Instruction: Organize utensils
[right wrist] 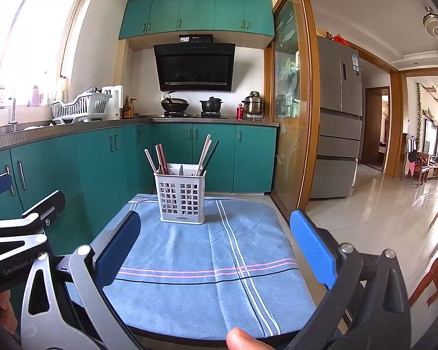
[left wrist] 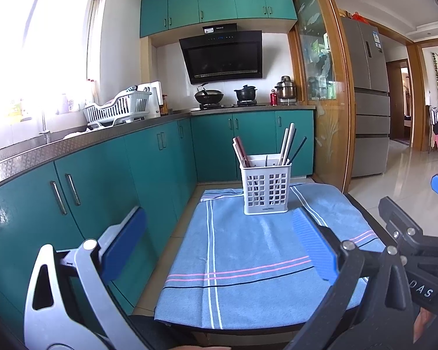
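A white slotted utensil holder (left wrist: 265, 189) (right wrist: 182, 197) stands upright at the far end of a blue striped cloth (left wrist: 248, 262) (right wrist: 207, 262) on a small table. Several chopsticks (left wrist: 289, 145) (right wrist: 207, 153), white, dark red and black, stand in its compartments. My left gripper (left wrist: 219, 245) is open and empty, held above the near part of the cloth. My right gripper (right wrist: 219, 250) is open and empty too, beside the left one; part of it shows at the right of the left wrist view (left wrist: 408, 233).
Teal kitchen cabinets (left wrist: 116, 175) with a steel counter run along the left and back. A dish rack (left wrist: 119, 110), wok (left wrist: 208, 96) and pots stand on the counter. A glass sliding door (left wrist: 321, 87) and fridge (left wrist: 368, 102) are at right. Wooden chairs (right wrist: 435, 262) stand at the far right.
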